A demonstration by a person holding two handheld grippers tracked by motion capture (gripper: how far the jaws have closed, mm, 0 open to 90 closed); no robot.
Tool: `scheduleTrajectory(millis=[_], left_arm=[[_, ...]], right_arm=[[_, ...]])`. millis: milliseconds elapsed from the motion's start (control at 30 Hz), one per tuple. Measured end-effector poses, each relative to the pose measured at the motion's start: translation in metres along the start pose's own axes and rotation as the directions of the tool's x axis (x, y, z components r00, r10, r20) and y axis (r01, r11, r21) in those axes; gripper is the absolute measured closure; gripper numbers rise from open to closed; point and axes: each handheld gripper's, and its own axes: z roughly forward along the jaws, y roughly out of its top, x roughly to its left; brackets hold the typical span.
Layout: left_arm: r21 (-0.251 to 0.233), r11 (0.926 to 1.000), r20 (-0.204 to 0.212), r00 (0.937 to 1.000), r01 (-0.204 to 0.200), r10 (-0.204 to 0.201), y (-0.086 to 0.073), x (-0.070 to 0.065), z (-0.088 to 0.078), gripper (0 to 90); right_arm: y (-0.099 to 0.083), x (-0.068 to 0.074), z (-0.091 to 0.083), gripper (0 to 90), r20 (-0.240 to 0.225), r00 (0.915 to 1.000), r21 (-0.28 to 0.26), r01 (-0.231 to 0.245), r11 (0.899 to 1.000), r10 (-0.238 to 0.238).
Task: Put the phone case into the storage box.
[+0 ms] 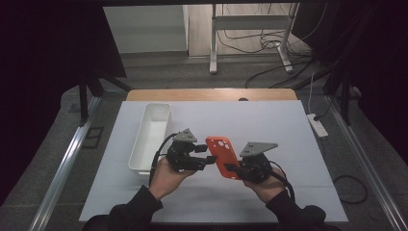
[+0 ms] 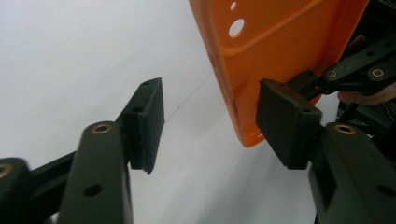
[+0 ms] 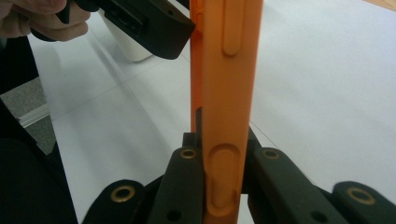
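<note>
Two grippers meet over the white paper-covered table (image 1: 269,192) beside a long white plastic bin (image 1: 150,137): the right gripper (image 3: 223,154) pinches the orange silicone phone case (image 1: 222,155) aloft, the left gripper (image 2: 210,123), half spread, not yet gripping it, so the handover remains

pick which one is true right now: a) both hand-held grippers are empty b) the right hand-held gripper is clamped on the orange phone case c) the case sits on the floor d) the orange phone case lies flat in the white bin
b: in the right gripper view the right hand-held gripper has both jaws pressed against the edges of the orange phone case, which is held above the table, apart from the white bin.
</note>
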Motion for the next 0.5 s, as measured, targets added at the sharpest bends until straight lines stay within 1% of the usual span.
scheduleTrajectory(millis=[67, 267, 333, 400, 433, 467, 500], left_arm=[[0.006, 1.0000, 0.001, 1.0000, 0.000, 0.000, -0.0003, -0.0001, 0.0004, 48.6], [0.010, 0.9999, 0.007, 0.9999, 0.010, -0.010, -0.0010, 0.0016, 0.0004, 62.6], [0.007, 0.9998, 0.018, 0.9996, 0.020, -0.021, -0.0012, 0.0027, 0.0001, 66.7], [0.007, 0.9993, 0.038, 0.9986, 0.036, -0.036, -0.0014, 0.0035, -0.0002, 72.0], [0.007, 0.9993, 0.038, 0.9986, 0.036, -0.036, -0.0014, 0.0035, -0.0002, 75.1], [0.006, 0.9991, 0.045, 0.9981, 0.042, -0.042, -0.0013, 0.0034, -0.0004, 75.1], [0.010, 0.9988, 0.046, 0.9978, 0.049, -0.049, -0.0009, 0.0030, -0.0007, 80.1]], right_arm=[[0.0000, 0.0003, 0.0003, 85.9, 0.006, 1.0000, -0.001, 0.005, 1.000, -0.005], [-0.0001, 0.0004, 0.0013, 85.9, 0.009, 0.9999, 0.003, 0.005, 1.000, -0.005], [0.0000, 0.0012, 0.0017, 85.9, 0.011, 0.9999, 0.007, 0.010, 1.000, -0.010], [0.0002, 0.0019, 0.0025, 85.9, 0.017, 0.9997, 0.009, 0.017, 1.000, -0.017], [0.0002, 0.0019, 0.0025, 85.9, 0.017, 0.9997, 0.009, 0.017, 1.000, -0.017], [0.0002, 0.0021, 0.0027, 85.9, 0.020, 0.9996, 0.013, 0.020, 1.000, -0.021], [0.0000, 0.0023, 0.0036, 85.9, 0.022, 0.9995, 0.018, 0.020, 1.000, -0.021]])
